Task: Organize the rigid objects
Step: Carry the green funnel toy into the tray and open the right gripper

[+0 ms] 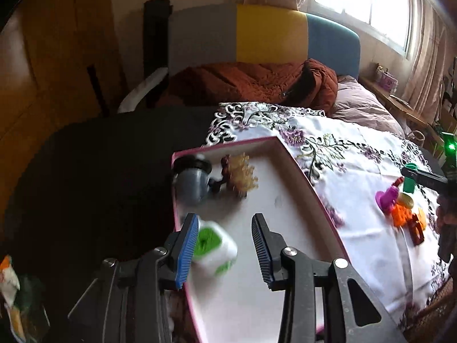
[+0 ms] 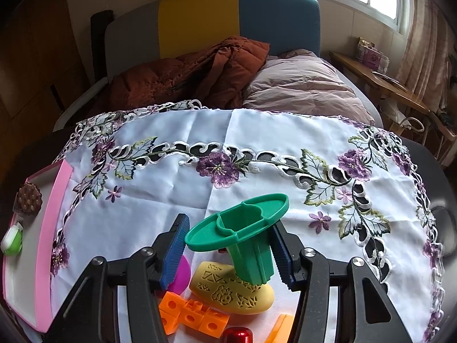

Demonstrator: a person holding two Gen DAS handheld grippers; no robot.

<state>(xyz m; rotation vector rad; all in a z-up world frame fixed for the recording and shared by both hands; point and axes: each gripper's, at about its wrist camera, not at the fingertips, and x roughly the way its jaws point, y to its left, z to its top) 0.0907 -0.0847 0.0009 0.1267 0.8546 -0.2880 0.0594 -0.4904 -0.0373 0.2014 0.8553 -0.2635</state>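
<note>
Right in close, the right gripper (image 2: 228,253) has its ribbed blue pads spread, and a green plastic piece (image 2: 245,237) with a flat oval top and a fluted stem stands tilted between them; the right pad looks to be touching the stem, the left pad stands off it, so I cannot tell if it is truly clamped. Under it lie a yellow embossed oval block (image 2: 228,291), linked orange cubes with round holes (image 2: 191,315), a smooth magenta disc (image 2: 182,277) and a shiny red cap (image 2: 237,336), all on the white embroidered cloth (image 2: 200,131).

Over on the left side, the left gripper (image 1: 225,248) hangs above the pink-rimmed white tray (image 1: 311,191), jaws wide apart, with a blurred white and green cube (image 1: 214,245) right against its left pad. Further in the tray, a grey rounded jar (image 1: 191,183) on its side and a knobbly amber and brown figure (image 1: 240,175).

Beyond, a quilted rust jacket (image 2: 200,71) and a mauve pillow (image 2: 300,85) against the yellow and blue headboard (image 2: 237,17)
</note>
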